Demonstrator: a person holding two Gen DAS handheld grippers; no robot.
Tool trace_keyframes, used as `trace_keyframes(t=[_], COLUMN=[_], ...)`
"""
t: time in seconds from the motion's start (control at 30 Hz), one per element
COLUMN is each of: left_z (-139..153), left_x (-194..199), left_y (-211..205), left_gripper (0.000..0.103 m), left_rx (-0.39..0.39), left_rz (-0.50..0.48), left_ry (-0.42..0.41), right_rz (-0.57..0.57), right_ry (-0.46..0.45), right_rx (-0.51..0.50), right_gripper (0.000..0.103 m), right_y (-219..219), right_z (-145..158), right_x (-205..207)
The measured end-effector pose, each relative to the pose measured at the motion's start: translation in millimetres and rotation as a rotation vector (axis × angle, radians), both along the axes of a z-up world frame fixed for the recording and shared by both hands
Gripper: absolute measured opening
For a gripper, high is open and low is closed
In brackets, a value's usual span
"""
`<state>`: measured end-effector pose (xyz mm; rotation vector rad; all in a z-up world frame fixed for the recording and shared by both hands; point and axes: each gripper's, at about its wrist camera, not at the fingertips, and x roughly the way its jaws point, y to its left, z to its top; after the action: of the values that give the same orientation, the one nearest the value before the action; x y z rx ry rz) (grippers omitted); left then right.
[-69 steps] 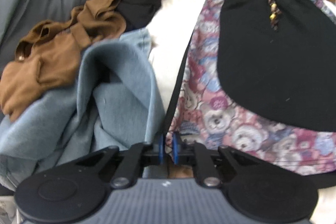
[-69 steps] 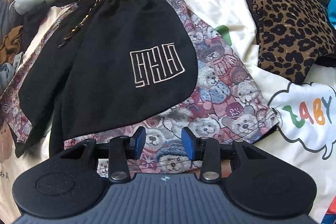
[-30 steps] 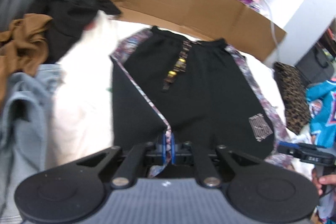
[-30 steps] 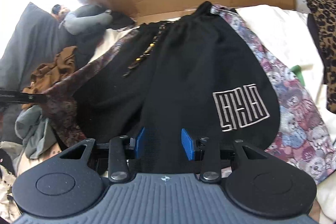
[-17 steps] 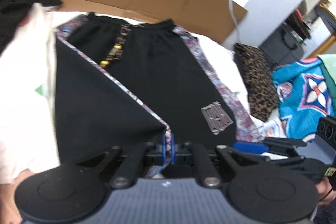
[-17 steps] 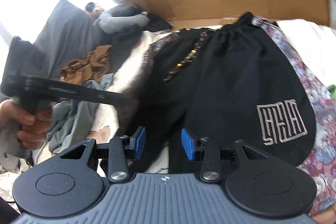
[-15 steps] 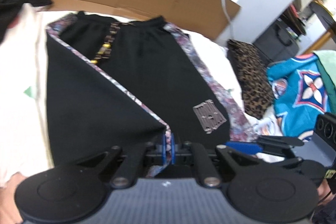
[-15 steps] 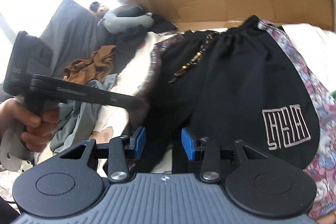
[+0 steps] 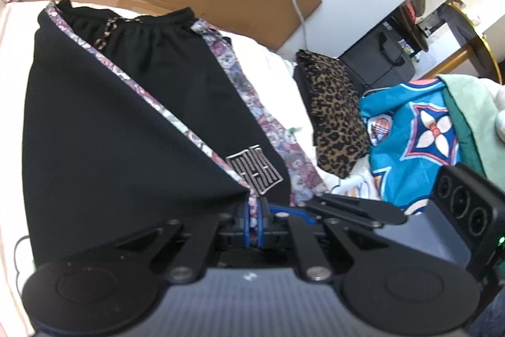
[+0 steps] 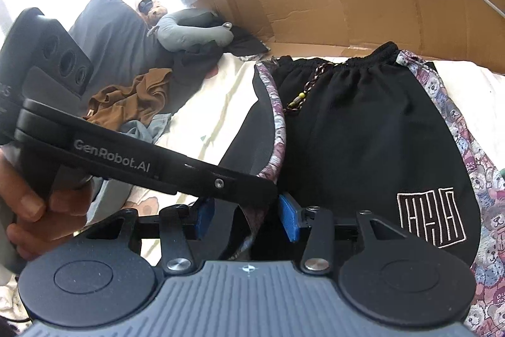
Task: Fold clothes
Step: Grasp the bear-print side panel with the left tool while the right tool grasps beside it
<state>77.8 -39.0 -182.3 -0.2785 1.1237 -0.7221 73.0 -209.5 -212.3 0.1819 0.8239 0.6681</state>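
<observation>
Pinching the shorts [image 9: 126, 128] hem (waistband far), left gripper [image 9: 252, 221]; right gripper [image 10: 247, 218] fingers spread.

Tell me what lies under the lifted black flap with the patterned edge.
Under the black flap with patterned edge, pinched by the left gripper, only the black shorts show beside it; whatever is directly beneath is covered.
</observation>
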Motion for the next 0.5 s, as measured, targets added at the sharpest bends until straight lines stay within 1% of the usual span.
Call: trace_keyframes(t=[0.13,0.17,0.27,0.3,0.33,0.43,0.47,0.5], left_z=[1,1,3,4,6,10,12,14], left_x=[2,2,2,3,4,6,5,5], left_y=[-10,-12,-19,-20,-19,-13,-8,-4], left_gripper=[0.005,0.005,0.005,0.007,0.009,0.011,0.011,0.014], left_rx=[-0.033,-0.037,-0.036,-0.038,-0.047,-0.081,-0.081,-0.08], left_rz=[-0.013,-0.016,-0.025,-0.027,-0.027,-0.015,-0.005,0.006], left_ry=[0.018,0.019,0.008,0.005,0.006,0.016,0.008,0.0], right_rz=[-0.03,-0.037,-0.062,-0.072,-0.082,-0.108,-0.114,-0.118], right_ry=[-0.03,-0.037,-0.055,-0.055,-0.05,-0.046,-0.044,-0.04], right_rx=[-0.027,-0.029,-0.037,-0.043,-0.045,-0.039,-0.036,-0.032], right_gripper=[0.051,0.049,0.032,0.013,0.004,0.003,0.003,0.003], right_y=[2,1,-2,-4,-7,-17,-20,-22], right_z=[-3,-4,-8,-10,-12,-13,-13,-13], right_x=[1,2,2,2,3,4,5,6])
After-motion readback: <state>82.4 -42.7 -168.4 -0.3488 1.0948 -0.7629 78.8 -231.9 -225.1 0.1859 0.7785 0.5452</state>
